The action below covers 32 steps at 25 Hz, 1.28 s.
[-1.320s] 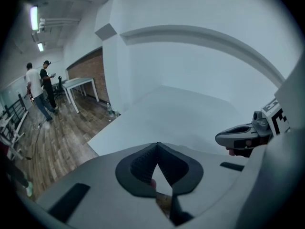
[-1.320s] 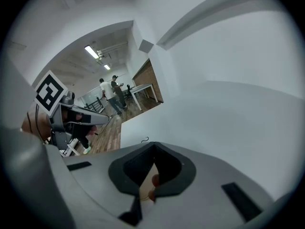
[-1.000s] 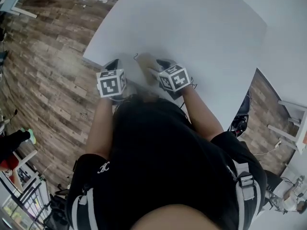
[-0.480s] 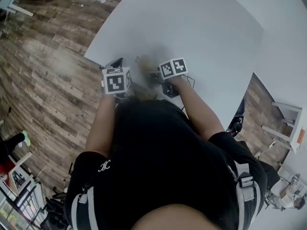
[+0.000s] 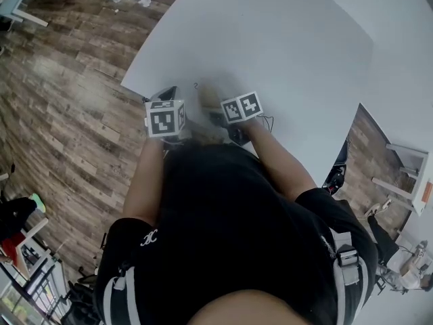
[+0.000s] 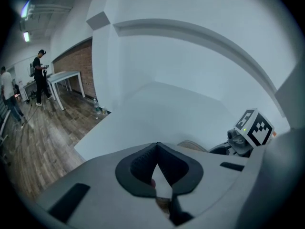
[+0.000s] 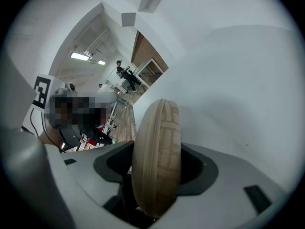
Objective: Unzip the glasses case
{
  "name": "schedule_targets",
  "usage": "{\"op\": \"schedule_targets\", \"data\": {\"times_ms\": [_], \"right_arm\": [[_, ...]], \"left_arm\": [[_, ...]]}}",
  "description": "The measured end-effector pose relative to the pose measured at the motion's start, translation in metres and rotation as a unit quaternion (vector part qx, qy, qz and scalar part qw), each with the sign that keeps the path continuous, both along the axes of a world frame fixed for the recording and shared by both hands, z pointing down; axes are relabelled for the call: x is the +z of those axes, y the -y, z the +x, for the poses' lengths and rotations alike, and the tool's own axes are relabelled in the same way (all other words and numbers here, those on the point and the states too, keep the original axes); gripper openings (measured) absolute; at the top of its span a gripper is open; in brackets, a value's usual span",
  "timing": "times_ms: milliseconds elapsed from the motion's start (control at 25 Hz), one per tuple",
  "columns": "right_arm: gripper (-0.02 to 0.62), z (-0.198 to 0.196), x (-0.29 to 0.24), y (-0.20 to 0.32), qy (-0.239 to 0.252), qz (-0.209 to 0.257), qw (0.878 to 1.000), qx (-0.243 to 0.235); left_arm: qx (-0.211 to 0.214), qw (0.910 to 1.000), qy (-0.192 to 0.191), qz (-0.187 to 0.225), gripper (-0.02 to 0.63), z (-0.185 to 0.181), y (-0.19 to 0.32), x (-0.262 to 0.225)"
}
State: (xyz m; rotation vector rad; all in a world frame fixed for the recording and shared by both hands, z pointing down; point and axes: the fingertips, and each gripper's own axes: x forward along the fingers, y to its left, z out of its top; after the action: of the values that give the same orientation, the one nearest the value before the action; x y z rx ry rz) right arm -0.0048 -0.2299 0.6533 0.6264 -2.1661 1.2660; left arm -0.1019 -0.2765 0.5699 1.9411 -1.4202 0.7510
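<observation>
Fingers (image 7: 196,167) of right gripper (image 7: 156,149) just widened, now clamping glasses case (image 7: 157,128) edge-on; left gripper (image 6: 156,146) closed; unzipping apparently not begun.

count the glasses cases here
1: the tan glasses case, between the right gripper's jaws, which have just been closing, over the white table's near edge; others may hide behind the person.

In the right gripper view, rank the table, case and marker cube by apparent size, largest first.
1. table
2. case, enlarged by nearness to the camera
3. marker cube, only partly visible
</observation>
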Motion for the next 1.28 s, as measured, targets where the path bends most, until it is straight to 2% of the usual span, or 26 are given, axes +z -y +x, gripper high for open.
{"op": "schedule_targets", "data": {"times_ms": [80, 120, 200, 320, 400, 440, 520, 600, 760, 880, 960, 1120, 1200, 1280], "right_arm": [[0.276, 0.004, -0.02, 0.01, 0.04, 0.011, 0.999, 0.021], [0.276, 0.005, -0.034, 0.016, 0.069, 0.016, 0.997, 0.033], [0.276, 0.009, -0.068, 0.03, 0.134, 0.035, 0.989, 0.051], [0.276, 0.02, -0.124, 0.049, 0.222, 0.074, 0.97, 0.069], [0.276, 0.022, -0.153, 0.055, 0.261, 0.096, 0.958, 0.073], [0.276, 0.022, -0.166, 0.056, 0.277, 0.106, 0.952, 0.071], [0.276, 0.022, -0.189, 0.057, 0.311, 0.121, 0.94, 0.063], [0.276, 0.019, -0.213, 0.057, 0.353, 0.128, 0.925, 0.054], [0.276, 0.013, -0.238, 0.051, 0.409, 0.116, 0.904, 0.043], [0.276, 0.011, -0.245, 0.047, 0.436, 0.1, 0.893, 0.046], [0.276, 0.008, -0.248, 0.041, 0.442, 0.097, 0.891, 0.037], [0.276, 0.002, -0.248, 0.033, 0.439, 0.087, 0.894, 0.024], [0.276, 0.001, -0.242, 0.035, 0.428, 0.08, 0.9, 0.024], [0.276, 0.0, -0.233, 0.033, 0.405, 0.074, 0.911, 0.013]], "left_arm": [[0.008, 0.9993, -0.036, -0.001, -0.006, 0.008, 0.001, -0.002], [0.016, 0.9976, -0.067, -0.002, -0.006, 0.015, 0.002, -0.005], [0.039, 0.9861, -0.161, -0.006, 0.004, 0.035, 0.002, -0.016], [0.054, 0.9497, -0.308, 0.014, 0.101, 0.055, 0.007, -0.049], [0.077, 0.9268, -0.366, 0.032, 0.191, 0.059, 0.006, -0.07], [0.103, 0.9178, -0.381, 0.04, 0.248, 0.063, 0.002, -0.079], [0.173, 0.9047, -0.385, 0.054, 0.321, 0.075, -0.01, -0.094], [0.228, 0.8939, -0.381, 0.062, 0.347, 0.087, -0.019, -0.105], [0.268, 0.8699, -0.409, 0.063, 0.362, 0.104, -0.028, -0.124], [0.29, 0.8608, -0.414, 0.061, 0.362, 0.117, -0.035, -0.132], [0.29, 0.8589, -0.417, 0.062, 0.362, 0.124, -0.035, -0.135], [0.296, 0.8621, -0.407, 0.059, 0.364, 0.135, -0.034, -0.134], [0.3, 0.868, -0.392, 0.05, 0.362, 0.137, -0.033, -0.128], [0.31, 0.8754, -0.37, 0.025, 0.362, 0.14, -0.035, -0.117]]}}
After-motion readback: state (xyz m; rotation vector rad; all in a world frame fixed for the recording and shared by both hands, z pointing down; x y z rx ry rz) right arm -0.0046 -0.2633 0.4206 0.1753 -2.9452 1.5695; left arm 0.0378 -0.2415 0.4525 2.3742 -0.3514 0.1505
